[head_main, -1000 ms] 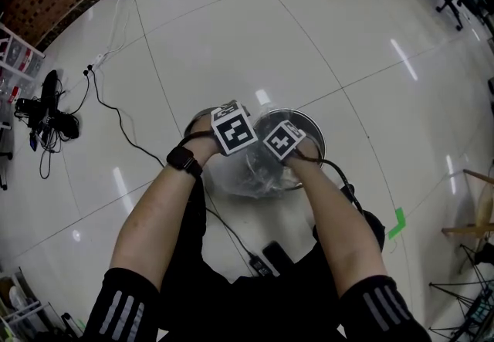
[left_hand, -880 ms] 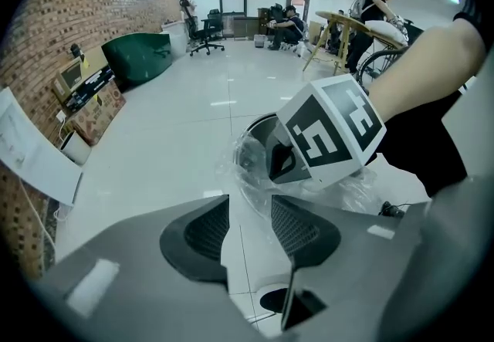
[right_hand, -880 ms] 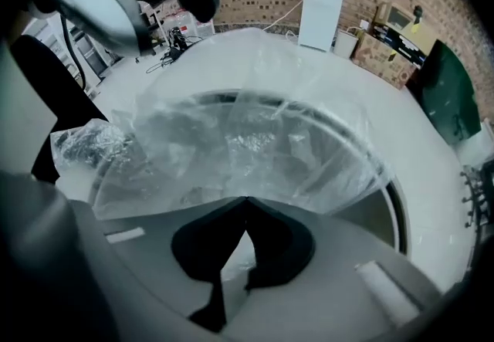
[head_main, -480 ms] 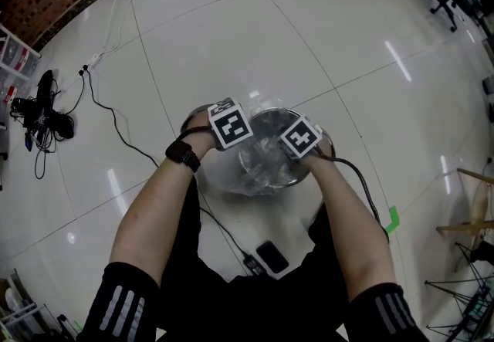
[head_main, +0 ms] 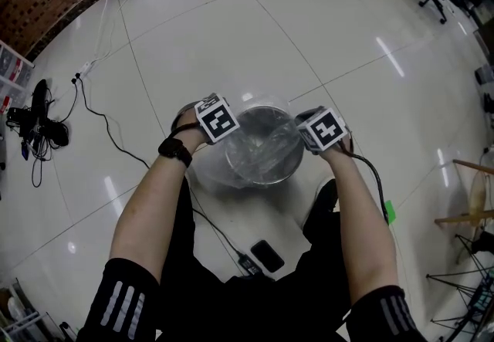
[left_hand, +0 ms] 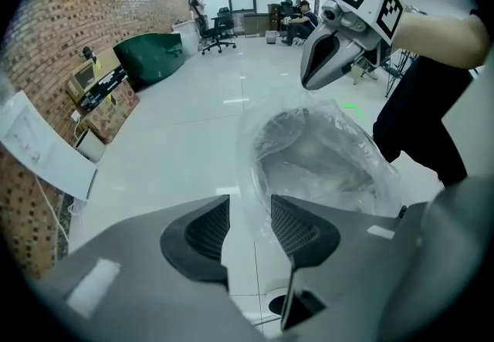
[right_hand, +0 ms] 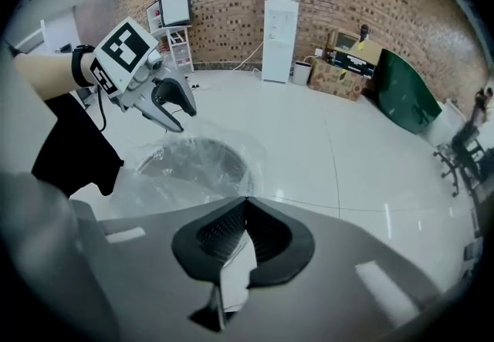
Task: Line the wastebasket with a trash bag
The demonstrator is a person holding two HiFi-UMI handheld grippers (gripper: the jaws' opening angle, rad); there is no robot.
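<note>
The wastebasket point(head_main: 290, 171) stands upright out on the white tiled floor point(head_main: 231, 39), well away from the floor's brick-walled edge and just in front of the person's feet. A clear trash bag point(head_main: 255, 149) sits in its mouth, the film sagging into the basin and puffing loosely over the rim on the left. The right hand-held gripper point(right_hand: 247, 200), just beside the rim's right side, has its jaws pressed together on the bag's edge – the film runs straight up into their tips. The left hand-held gripper point(left_hand: 249, 201), over the rim's left side, has its jaws spread, with the bag's edge passing between the pads – not squeezed.
</note>
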